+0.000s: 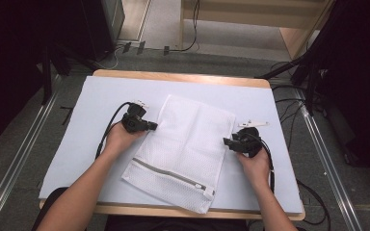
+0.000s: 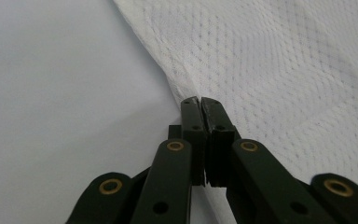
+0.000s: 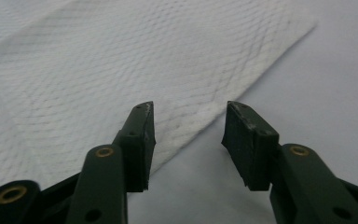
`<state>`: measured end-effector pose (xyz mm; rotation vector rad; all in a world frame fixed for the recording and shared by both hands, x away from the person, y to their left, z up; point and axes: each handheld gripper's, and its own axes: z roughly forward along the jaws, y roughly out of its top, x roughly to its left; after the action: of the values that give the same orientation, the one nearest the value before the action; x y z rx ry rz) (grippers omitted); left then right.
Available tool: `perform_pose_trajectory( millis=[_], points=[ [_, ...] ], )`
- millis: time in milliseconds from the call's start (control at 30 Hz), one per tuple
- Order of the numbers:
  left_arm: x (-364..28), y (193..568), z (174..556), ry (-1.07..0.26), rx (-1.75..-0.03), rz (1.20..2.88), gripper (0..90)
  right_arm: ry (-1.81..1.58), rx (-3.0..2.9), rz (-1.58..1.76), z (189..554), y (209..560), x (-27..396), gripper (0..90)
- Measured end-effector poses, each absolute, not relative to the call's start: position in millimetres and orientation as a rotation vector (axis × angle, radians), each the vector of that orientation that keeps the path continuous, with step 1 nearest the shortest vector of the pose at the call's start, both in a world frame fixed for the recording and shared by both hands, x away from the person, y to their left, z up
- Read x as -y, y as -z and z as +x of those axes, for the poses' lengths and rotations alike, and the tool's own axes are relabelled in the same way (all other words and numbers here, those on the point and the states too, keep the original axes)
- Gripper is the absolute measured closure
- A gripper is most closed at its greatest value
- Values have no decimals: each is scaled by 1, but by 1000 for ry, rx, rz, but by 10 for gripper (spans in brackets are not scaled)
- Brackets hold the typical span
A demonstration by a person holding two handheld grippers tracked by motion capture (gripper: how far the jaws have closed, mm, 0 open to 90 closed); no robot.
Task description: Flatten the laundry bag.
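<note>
A white rectangular mesh laundry bag (image 1: 183,151) lies flat in the middle of a pale grey-white tabletop (image 1: 86,144), tilted so that its long axis runs from about one o'clock down to seven o'clock in the high view. A grey zipper (image 1: 171,174) crosses the bag near its lower end, with a white pull tab (image 1: 207,193) at the five o'clock corner.

The left gripper (image 1: 150,126) sits at the bag's nine o'clock edge, held in the person's left hand (image 1: 120,139). In the left gripper view its two black jaws are pressed together, and the left gripper (image 2: 200,103) has the hem of the mesh bag (image 2: 279,70) pinched between the tips; the fabric puckers slightly at that spot.

The right gripper (image 1: 229,142) rests at the bag's three o'clock edge, held in the right hand (image 1: 255,163). In the right gripper view the jaws stand apart, and the right gripper (image 3: 189,126) frames the bag's edge (image 3: 121,70) in its gap without the pads pressing on it; the left-hand pad lies over the mesh, the right-hand one over bare table.

A small white clip-like piece (image 1: 253,124) lies on the table just beyond the right gripper, at about twelve o'clock from it.
</note>
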<state>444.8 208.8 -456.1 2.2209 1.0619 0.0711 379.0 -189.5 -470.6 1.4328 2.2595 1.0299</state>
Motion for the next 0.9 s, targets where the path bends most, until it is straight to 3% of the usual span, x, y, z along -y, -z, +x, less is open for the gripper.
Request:
perform_pose_trajectory(
  millis=[267, 567, 900],
  points=[
    [-210, 456, 446, -40, -1075, 2208, 900, -1018, -2191, 1443, 389, 477, 179, 571],
    [-211, 456, 446, 0, -1090, 2201, 900, -1029, -2199, 1443, 395, 478, 173, 895],
    [-223, 444, 440, -26, -1097, 2147, 900, -1045, -2243, 1477, 410, 468, 171, 900]
  ],
)
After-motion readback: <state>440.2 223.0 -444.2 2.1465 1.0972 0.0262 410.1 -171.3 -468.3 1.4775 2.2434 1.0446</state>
